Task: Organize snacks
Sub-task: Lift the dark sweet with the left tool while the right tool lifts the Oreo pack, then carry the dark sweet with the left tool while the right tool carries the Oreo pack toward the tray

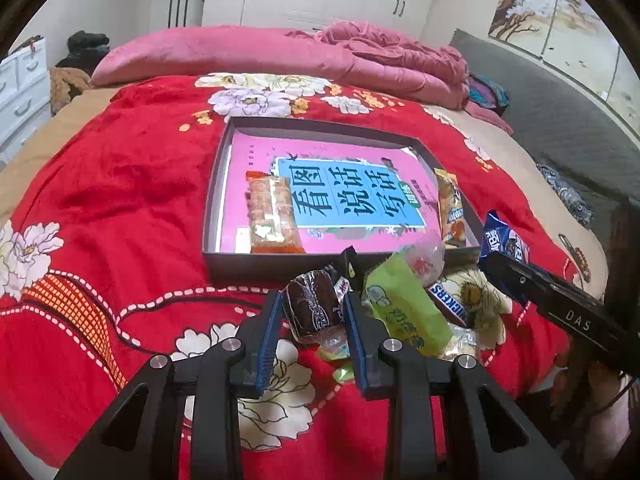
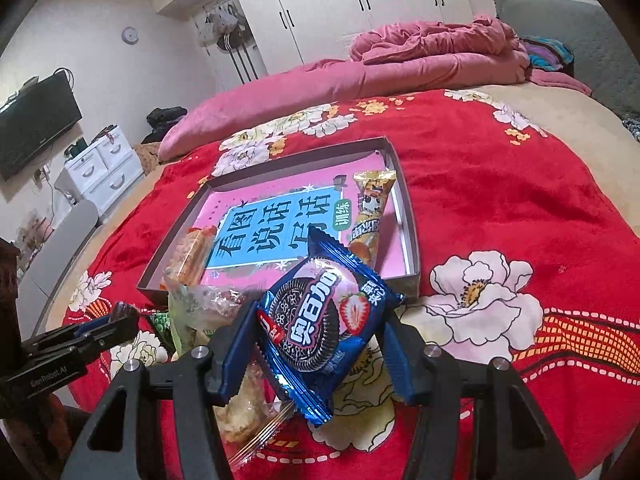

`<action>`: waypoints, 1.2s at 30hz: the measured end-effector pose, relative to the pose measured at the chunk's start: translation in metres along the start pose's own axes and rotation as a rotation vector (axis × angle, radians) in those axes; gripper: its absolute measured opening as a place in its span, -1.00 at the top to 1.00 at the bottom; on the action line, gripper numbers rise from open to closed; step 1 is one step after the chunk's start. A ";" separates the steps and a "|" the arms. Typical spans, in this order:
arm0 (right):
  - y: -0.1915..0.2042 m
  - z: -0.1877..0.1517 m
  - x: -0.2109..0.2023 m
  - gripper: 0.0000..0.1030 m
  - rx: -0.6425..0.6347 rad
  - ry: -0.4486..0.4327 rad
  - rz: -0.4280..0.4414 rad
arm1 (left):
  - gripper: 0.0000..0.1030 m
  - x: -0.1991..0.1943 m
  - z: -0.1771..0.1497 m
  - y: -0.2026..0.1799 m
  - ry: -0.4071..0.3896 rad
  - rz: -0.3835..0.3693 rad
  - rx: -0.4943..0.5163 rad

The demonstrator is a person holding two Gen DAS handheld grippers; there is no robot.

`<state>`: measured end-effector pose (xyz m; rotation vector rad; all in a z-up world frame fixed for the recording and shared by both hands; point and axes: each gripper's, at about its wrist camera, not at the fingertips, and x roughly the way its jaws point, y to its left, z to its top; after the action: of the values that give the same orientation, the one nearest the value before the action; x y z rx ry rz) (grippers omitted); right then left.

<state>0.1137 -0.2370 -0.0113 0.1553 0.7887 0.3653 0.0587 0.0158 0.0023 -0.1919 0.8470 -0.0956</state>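
Note:
A shallow dark box [image 1: 256, 266] [image 2: 412, 216] lies on the red bed cover, a pink book inside. It holds an orange cracker pack [image 1: 272, 214] [image 2: 188, 258] and a yellow snack bar [image 1: 451, 208] [image 2: 370, 208]. My left gripper [image 1: 314, 308] is shut on a brown wrapped cake [image 1: 312, 306], just before the box's near wall. My right gripper [image 2: 320, 320] is shut on a blue Oreo pack [image 2: 320, 320], held above the cover; it also shows in the left wrist view [image 1: 505, 240]. A loose pile lies near the box: a green pack [image 1: 404, 304], a Snickers bar [image 1: 448, 300].
A pink quilt [image 1: 280, 56] [image 2: 400, 64] lies bunched across the far side of the bed. White wardrobes stand behind it. A white drawer unit [image 2: 100, 168] and a dark screen [image 2: 36, 128] are at the left wall. A clear-wrapped pastry [image 2: 244, 408] lies under my right gripper.

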 end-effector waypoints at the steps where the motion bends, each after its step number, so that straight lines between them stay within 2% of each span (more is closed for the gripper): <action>1: 0.000 0.000 0.000 -0.13 0.000 -0.001 0.000 | 0.38 0.000 0.000 0.001 -0.002 -0.001 -0.004; 36: -0.014 0.015 0.000 -0.13 0.037 -0.042 -0.028 | 0.38 0.018 0.023 0.015 -0.048 -0.035 -0.087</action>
<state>0.1279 -0.2497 -0.0042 0.1853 0.7559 0.3200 0.0880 0.0305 0.0012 -0.2892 0.8006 -0.0866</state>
